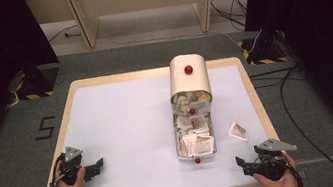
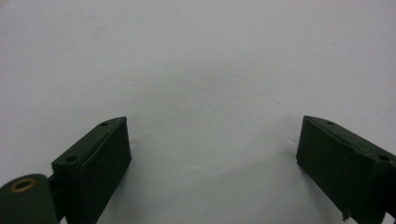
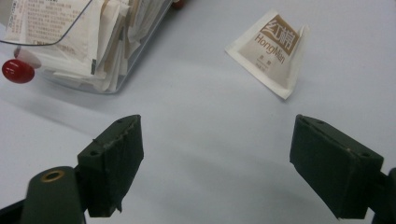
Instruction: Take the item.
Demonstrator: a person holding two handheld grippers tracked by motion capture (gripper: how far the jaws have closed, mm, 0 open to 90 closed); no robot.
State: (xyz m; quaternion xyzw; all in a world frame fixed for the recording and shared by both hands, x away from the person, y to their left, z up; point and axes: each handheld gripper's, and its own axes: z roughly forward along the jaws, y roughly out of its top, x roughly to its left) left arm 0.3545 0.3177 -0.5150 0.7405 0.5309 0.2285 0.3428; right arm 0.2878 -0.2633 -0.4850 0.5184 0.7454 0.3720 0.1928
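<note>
The table is pale lilac-white with a light wood rim. The cream box bears red knobs. The sachet is white with a brown corner, seemingly lettered. Jaws are black.

Bare mat left of the container; sachet lies right.
</note>
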